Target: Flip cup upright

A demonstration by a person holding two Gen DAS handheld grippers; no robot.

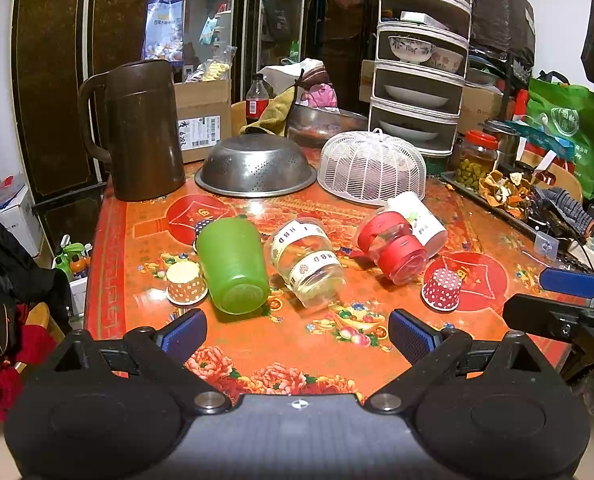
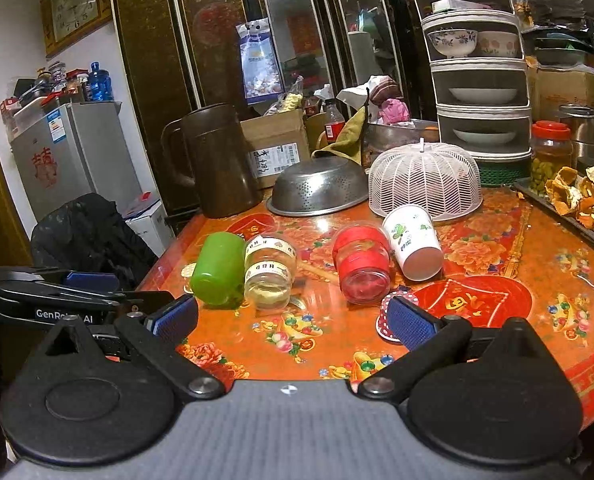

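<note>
Several cups lie on their sides on the red patterned table (image 1: 297, 344): a green plastic cup (image 1: 233, 266) (image 2: 218, 269), a clear glass with "HBD" bands (image 1: 307, 266) (image 2: 269, 270), a red-banded glass (image 1: 393, 250) (image 2: 361, 266) and a white paper cup (image 1: 419, 218) (image 2: 415, 242). Small dotted paper cups stand upside down: an orange one (image 1: 186, 283) and a red one (image 1: 442, 289) (image 2: 385, 320). My left gripper (image 1: 297, 334) is open and empty, just short of the cups. My right gripper (image 2: 293, 320) is open and empty; it also shows at the right in the left wrist view (image 1: 557, 300).
A brown jug (image 1: 141, 132), an upturned steel colander (image 1: 256, 166), a white mesh food cover (image 1: 373, 168), a cardboard box (image 1: 203, 120) and a tiered dish rack (image 1: 421, 60) stand behind the cups. A tray of peels (image 1: 505, 192) and a pickle jar (image 1: 477, 160) sit at the right.
</note>
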